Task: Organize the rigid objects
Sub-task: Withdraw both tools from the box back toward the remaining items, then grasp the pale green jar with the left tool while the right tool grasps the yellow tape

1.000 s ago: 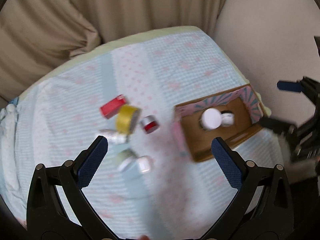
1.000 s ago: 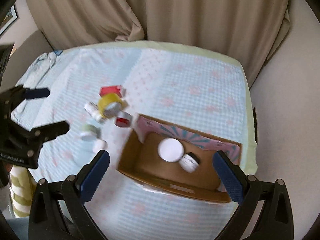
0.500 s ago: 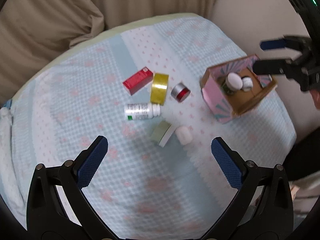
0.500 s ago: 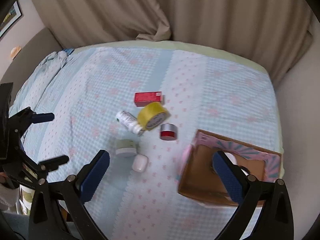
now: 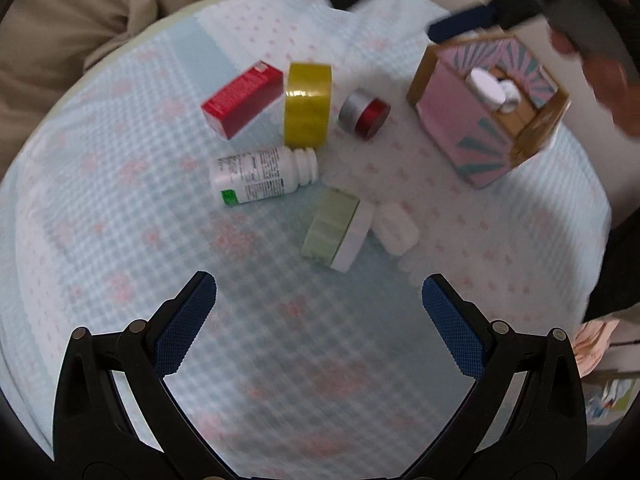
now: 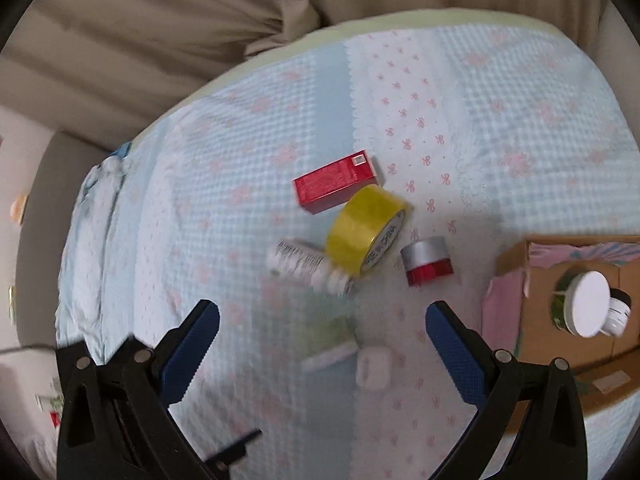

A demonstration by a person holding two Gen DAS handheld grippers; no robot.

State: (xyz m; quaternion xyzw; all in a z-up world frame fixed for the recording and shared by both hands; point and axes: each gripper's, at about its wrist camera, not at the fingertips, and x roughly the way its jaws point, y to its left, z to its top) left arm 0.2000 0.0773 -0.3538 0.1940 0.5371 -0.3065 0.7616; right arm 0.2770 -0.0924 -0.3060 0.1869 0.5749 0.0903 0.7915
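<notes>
Bed (image 6: pixel 520 92) under a blue gingham cover carries everything. Cardboard box (image 5: pixel 476 120) sits at the right, two jars already inside. Left of the box, loose: yellow tape roll (image 5: pixel 307 104), red carton (image 5: pixel 242 98), white pill bottle (image 5: pixel 260 176), green jar (image 5: pixel 334 230), red-and-silver tin (image 5: pixel 364 113), small white case (image 5: pixel 396 229). Both grippers have swung from the box toward this cluster: left gripper (image 5: pixel 319 307) and right gripper (image 6: pixel 322 332), jaws apart, empty. Next pickup looks imminent.

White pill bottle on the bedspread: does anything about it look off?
Yes. The white pill bottle lies on its side with its threaded neck bare, no cap on. No spill shows beside it.
</notes>
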